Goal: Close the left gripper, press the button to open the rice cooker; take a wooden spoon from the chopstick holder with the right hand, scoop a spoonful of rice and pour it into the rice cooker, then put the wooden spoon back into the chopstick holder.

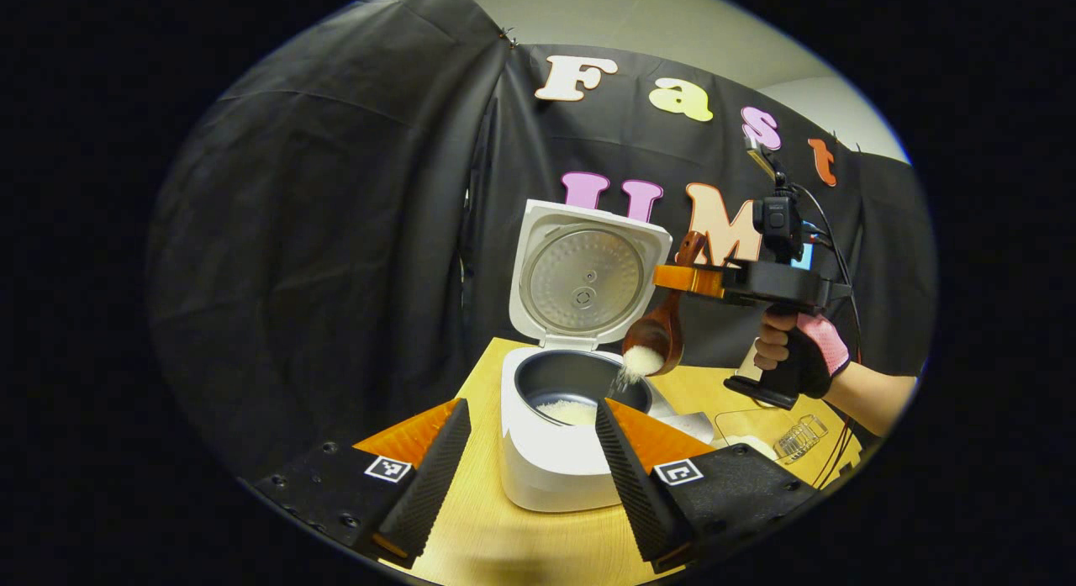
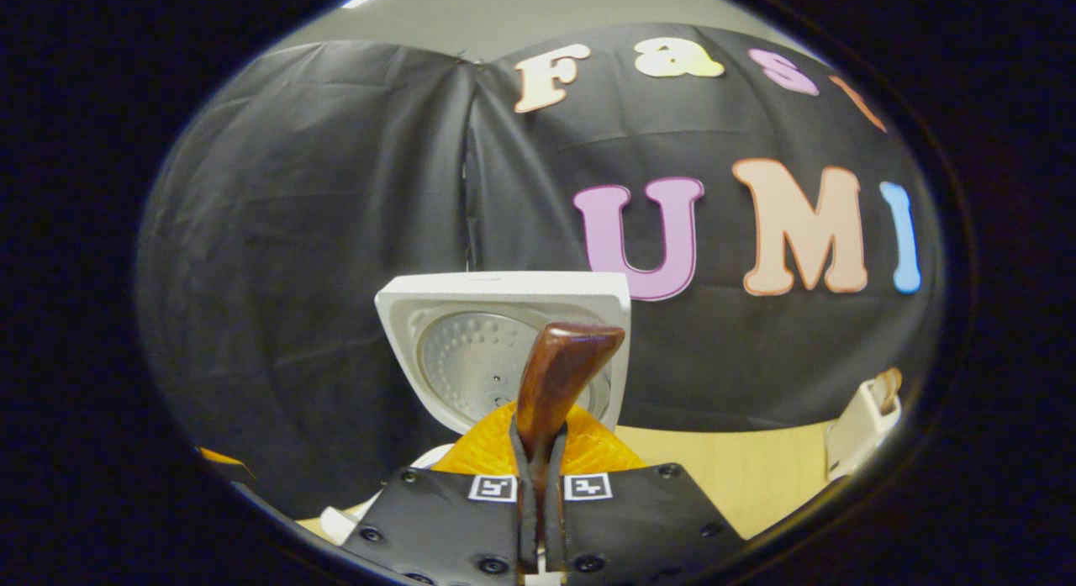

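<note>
The white rice cooker (image 1: 546, 464) stands on the wooden table with its lid (image 1: 588, 275) raised upright. Its dark inner pot (image 1: 572, 380) holds a small heap of rice. Above the pot's right rim, the wooden spoon (image 1: 660, 329) is tipped down and white rice (image 1: 643, 361) spills from it into the pot. My right gripper (image 1: 677, 279), held by a gloved hand (image 1: 803, 359), is shut on the spoon's handle. In the right gripper view the handle (image 2: 563, 376) sticks up between the closed fingers of my right gripper (image 2: 538, 460), with the lid (image 2: 471, 342) behind. My left gripper (image 1: 531, 409) stands open in front of the cooker.
A clear container (image 1: 756, 426) and a small clear ribbed item (image 1: 799, 439) sit on the table right of the cooker. A white holder (image 2: 857, 426) with a brown utensil tip stands at the far right of the right gripper view. Black cloth walls close the back and left.
</note>
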